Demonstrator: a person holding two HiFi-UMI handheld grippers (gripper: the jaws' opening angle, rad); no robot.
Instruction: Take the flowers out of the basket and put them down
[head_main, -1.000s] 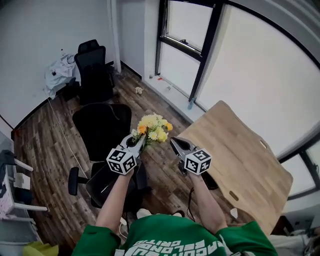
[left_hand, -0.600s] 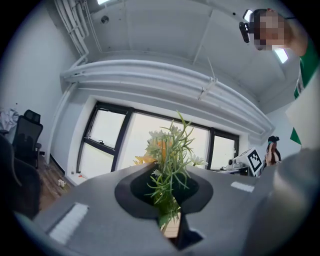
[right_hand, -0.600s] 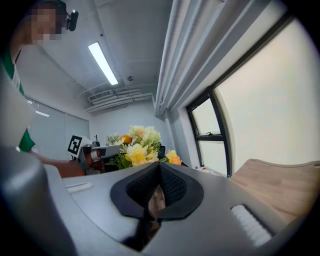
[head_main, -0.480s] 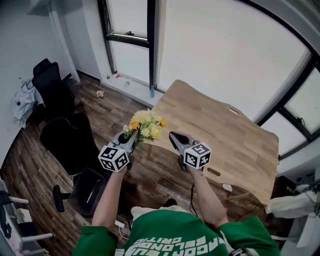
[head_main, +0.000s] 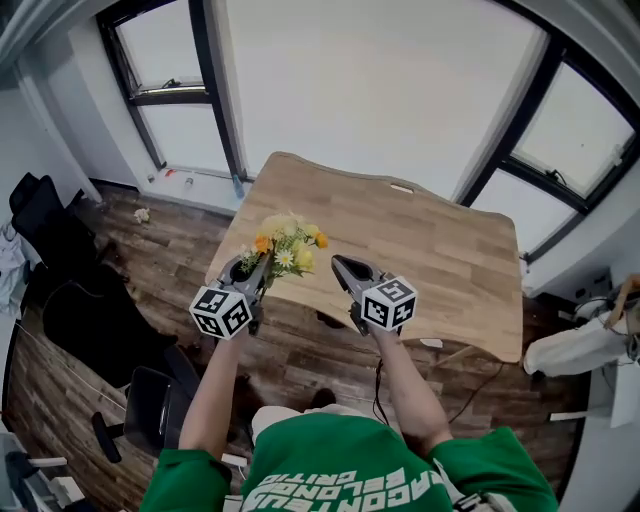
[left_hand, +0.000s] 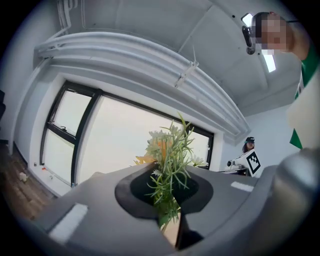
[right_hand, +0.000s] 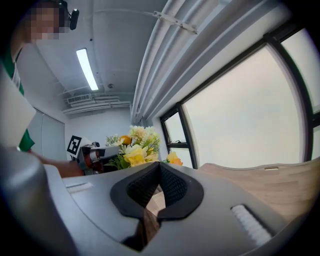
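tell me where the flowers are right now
In the head view the flowers are clamped in the left tongs, left of centre, seen against the left edge of the table, beside the right tongs.

A wooden table (head_main: 420, 250) is standing on the plank floor (head_main: 170, 270), reaching in the head view from the centre toward 2 o'clock. Tall windows (head_main: 350, 90) with dark frames are running behind it from 10 o'clock round to 2 o'clock. A black office chair (head_main: 40, 220) is standing at 9 o'clock, and a second black chair (head_main: 85, 325) is sitting near it at 8 o'clock. A small pale scrap (head_main: 142, 214) is lying on the floor at 10 o'clock, near the window wall. A white bundle (head_main: 565, 350) is resting at 3 o'clock. In the right gripper view a strip light (right_hand: 87, 69) is glowing at 11 o'clock; in the left gripper view white pipes (left_hand: 150, 60) are crossing the ceiling at 12 o'clock.
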